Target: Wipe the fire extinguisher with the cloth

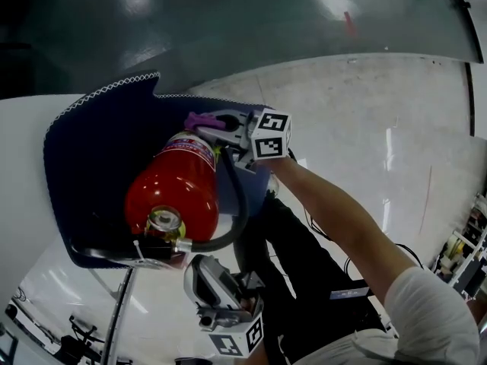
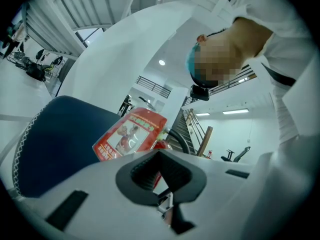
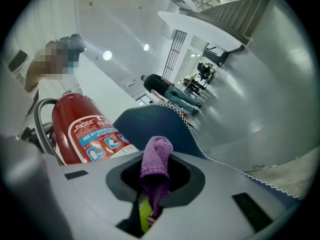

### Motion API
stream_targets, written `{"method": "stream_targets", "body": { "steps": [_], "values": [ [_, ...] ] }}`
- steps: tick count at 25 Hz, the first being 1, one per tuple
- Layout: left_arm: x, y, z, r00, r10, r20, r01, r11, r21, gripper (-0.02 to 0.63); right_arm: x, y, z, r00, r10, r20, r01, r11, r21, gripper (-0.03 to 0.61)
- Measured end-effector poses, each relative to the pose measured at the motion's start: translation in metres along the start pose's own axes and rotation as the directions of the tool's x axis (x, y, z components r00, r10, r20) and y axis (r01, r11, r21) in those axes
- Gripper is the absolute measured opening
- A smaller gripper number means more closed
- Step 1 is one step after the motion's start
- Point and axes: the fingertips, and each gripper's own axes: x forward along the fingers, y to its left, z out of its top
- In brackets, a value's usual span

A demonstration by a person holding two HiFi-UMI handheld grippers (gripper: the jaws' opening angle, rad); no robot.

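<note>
Where the fire extinguisher is resting: on a dark blue mat at the edge of the white table, its gauge end pointing toward the person.
Hose: black, curving along the cylinder's right side.
Right gripper: reaching in at the cylinder's far, labelled end, its jaws clamping a purple cloth that is sticking up between them, just beside the red body.
Left gripper: sitting just beside the gauge end, its jaws pressing close on a thin red and metal part of the extinguisher's head.
Red tag: showing ahead of the left jaws.
</note>
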Motion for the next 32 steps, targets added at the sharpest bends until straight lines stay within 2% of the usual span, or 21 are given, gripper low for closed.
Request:
{"method": "stream_targets", "body": {
  "steps": [10,15,19,27,32],
  "values": [
    [-0.005,-0.003,0.016,1.000,-0.003,0.019,0.002,1.000,0.007,0.006,-0.005,0.019,0.011,1.000,0.006,-0.001,-0.006,1.000,-0.031,0.055],
    [-0.003,-0.005,0.018,1.000,-0.008,0.029,0.008,1.000,0.005,0.006,-0.002,0.031,0.022,0.998,0.060,-0.022,-0.061,0.996,-0.070,0.055],
    [-0.004,0.000,0.015,1.000,-0.001,0.023,0.001,1.000,0.001,0.006,0.001,0.039,0.026,0.996,0.086,-0.003,-0.086,0.995,-0.041,0.055],
    [-0.012,-0.008,0.036,0.997,-0.015,0.071,0.016,1.000,-0.003,0.006,-0.004,0.066,0.038,0.995,0.092,0.025,-0.091,0.995,-0.034,0.055],
    [-0.013,-0.013,0.048,0.996,-0.030,0.081,0.027,0.999,0.044,0.006,-0.004,0.079,0.047,0.994,0.109,0.032,-0.108,0.994,-0.035,0.055]
  ]
}}
